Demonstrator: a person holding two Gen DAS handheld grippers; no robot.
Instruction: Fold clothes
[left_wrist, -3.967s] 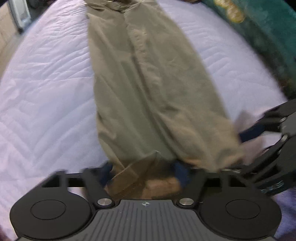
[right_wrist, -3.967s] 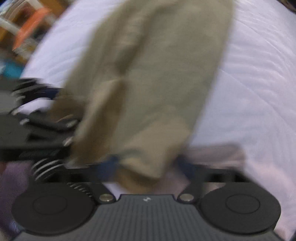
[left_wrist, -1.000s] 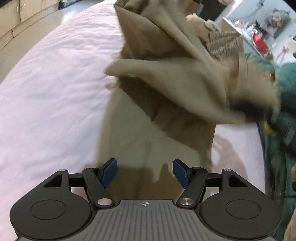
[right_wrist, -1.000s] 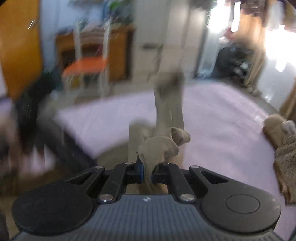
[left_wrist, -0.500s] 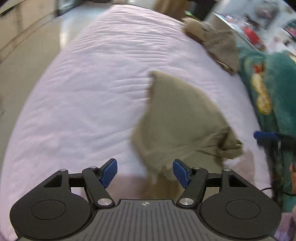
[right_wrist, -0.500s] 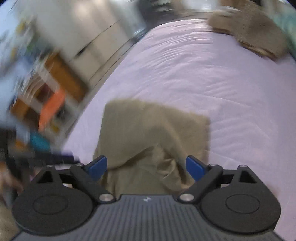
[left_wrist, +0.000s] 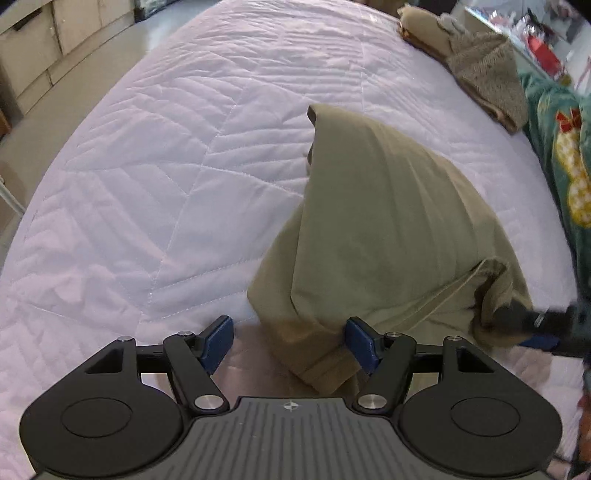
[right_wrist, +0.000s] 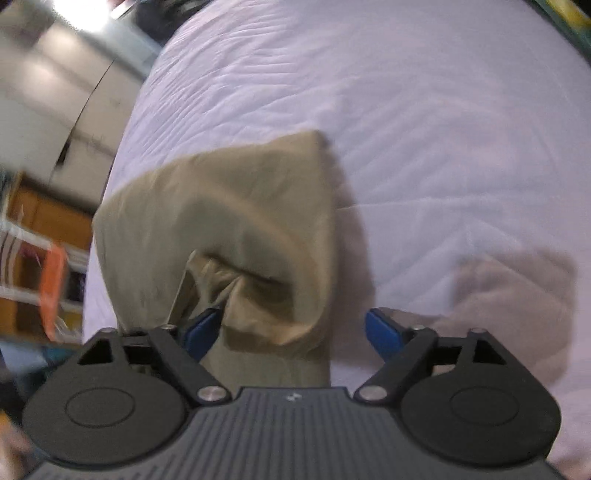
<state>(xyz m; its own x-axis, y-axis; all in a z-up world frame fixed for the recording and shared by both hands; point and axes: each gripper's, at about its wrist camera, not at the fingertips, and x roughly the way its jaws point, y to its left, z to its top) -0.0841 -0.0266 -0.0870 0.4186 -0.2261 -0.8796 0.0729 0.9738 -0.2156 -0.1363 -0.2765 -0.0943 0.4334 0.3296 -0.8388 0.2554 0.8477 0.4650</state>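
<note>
Folded olive-khaki trousers (left_wrist: 384, 221) lie on the white quilted bed (left_wrist: 166, 166). My left gripper (left_wrist: 291, 345) is open, its blue pads either side of the near hem corner, not closed on it. My right gripper (right_wrist: 295, 334) is open over the other near corner of the trousers (right_wrist: 221, 221); cloth lies between its jaws. The right gripper also shows in the left wrist view (left_wrist: 535, 325), at the trousers' right corner.
A pile of brown and tan clothes (left_wrist: 480, 70) lies at the bed's far right. A green patterned blanket (left_wrist: 565, 155) runs along the right side. Wooden cabinets (left_wrist: 37, 44) and floor lie left of the bed. An orange chair (right_wrist: 53, 288) stands beyond the bed.
The right gripper let go of the trousers and opened. The trousers went from lifted and draped to a folded bundle on the bed. Both grippers have come close to its near edge.
</note>
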